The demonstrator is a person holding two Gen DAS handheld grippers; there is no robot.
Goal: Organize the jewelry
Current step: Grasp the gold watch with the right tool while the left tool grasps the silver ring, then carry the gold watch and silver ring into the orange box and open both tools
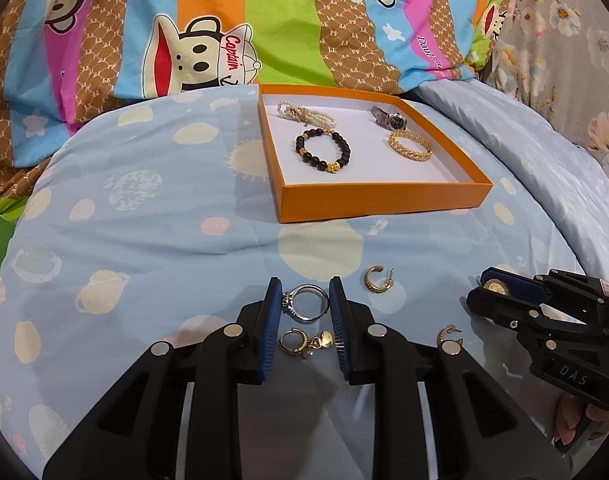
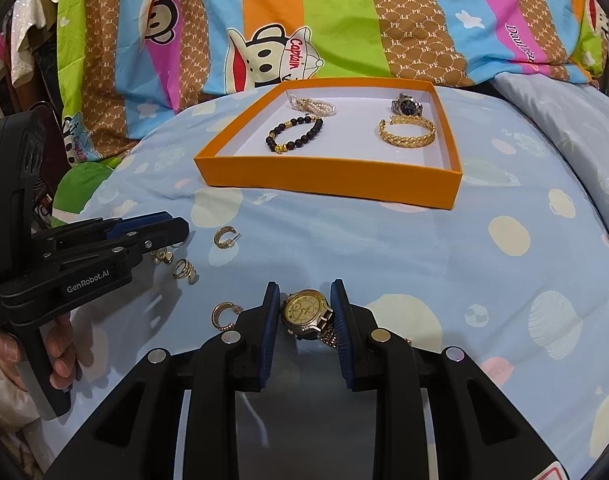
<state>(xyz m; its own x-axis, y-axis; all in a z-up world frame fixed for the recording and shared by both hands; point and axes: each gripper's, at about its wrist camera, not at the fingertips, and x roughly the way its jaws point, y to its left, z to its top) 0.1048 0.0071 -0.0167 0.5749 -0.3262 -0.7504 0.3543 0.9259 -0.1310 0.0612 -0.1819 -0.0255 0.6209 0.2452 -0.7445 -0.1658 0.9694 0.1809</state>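
An orange tray on the blue bedspread holds a pearl bracelet, a dark bead bracelet, a gold bangle and a dark-faced watch. My left gripper is shut on a silver ring; a gold earring with charms lies between the fingers behind it. My right gripper is shut on a gold-faced watch, which also shows in the left wrist view. Gold hoop earrings lie loose: one ahead, one to the right.
A striped cartoon pillow rises behind the tray. A floral cover lies at the far right. In the right wrist view, a hoop earring, gold rings and another hoop lie left of my right gripper.
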